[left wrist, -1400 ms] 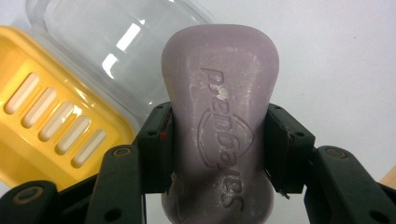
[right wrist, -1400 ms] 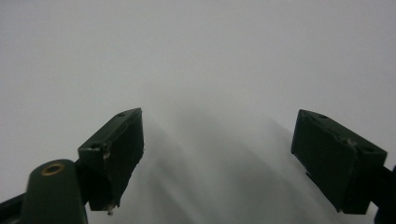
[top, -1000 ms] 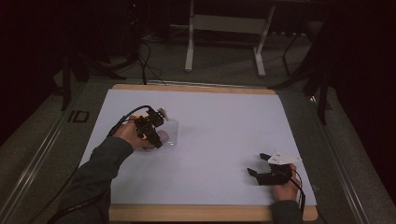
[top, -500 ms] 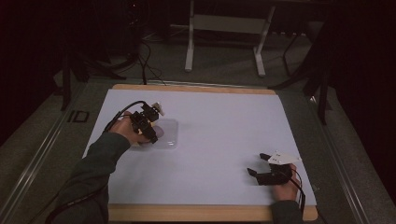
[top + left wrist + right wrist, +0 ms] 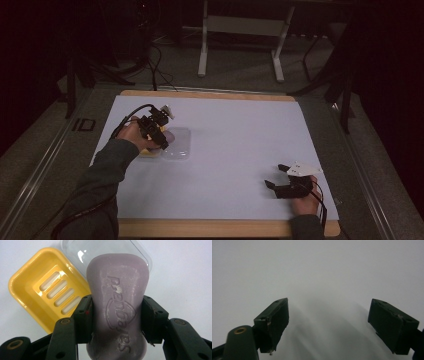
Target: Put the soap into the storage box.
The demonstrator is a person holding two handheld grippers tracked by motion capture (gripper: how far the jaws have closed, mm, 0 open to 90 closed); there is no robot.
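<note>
A white table top (image 5: 225,150) was seen spread across the high view. At its left side a clear plastic lid (image 5: 110,252) and a yellow soap dish (image 5: 37,287) with slotted bottom were laid just beside each other. A purple soap bar (image 5: 117,302) was pinched between the jaws of the left gripper (image 5: 116,317), held above the dish and lid. The right gripper (image 5: 328,322) was kept near the table's right front corner, its jaws spread wide with nothing between them.
</note>
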